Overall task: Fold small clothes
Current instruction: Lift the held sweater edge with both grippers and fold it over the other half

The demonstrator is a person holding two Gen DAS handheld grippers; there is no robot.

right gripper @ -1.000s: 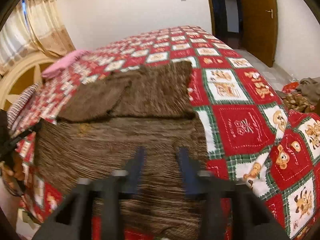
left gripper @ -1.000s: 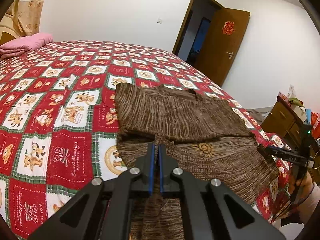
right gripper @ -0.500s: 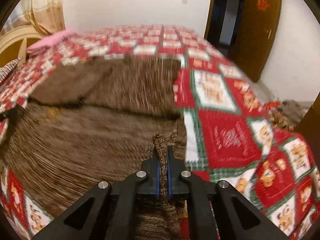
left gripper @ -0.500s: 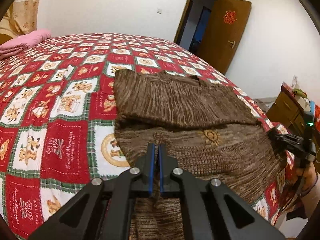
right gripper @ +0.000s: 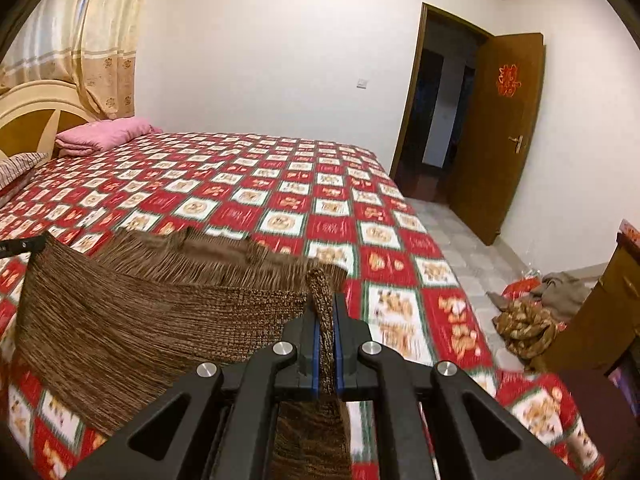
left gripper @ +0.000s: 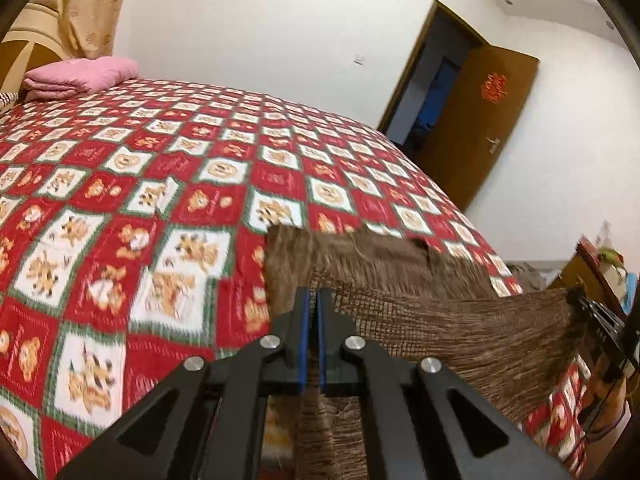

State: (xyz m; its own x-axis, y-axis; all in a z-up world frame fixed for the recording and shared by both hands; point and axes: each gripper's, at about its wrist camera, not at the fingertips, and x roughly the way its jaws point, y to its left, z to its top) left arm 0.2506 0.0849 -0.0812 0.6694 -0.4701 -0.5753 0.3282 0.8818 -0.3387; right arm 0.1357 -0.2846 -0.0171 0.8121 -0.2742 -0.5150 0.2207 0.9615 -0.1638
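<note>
The brown sweater lies near the front edge of the bed. Its two near corners are lifted off the bed. The left tongs are closed tight on one corner. The right tongs are closed tight on the other corner, with knit bunched between them. The far part of the sweater already looks folded in, maybe the sleeves. So I think the fold is about half done. The lifted end must go over the far part and be laid flat.

A moment ago the whole sweater lay flat on the bed. The right tongs were open above it. Now they have shut, and both tongs have gone up and pulled the near edge tight between them.
</note>
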